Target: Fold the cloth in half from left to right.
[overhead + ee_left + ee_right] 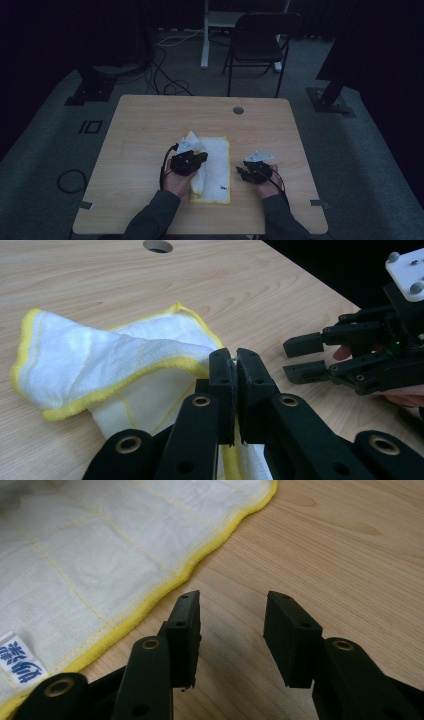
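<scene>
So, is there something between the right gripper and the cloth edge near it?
Nothing visible. The right gripper is open over bare table, and the yellow hem of the cloth lies just beside it. The left gripper is shut on another part of the cloth.

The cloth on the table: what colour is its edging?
Yellow, around the white cloth; clearest in the right gripper view.
</scene>
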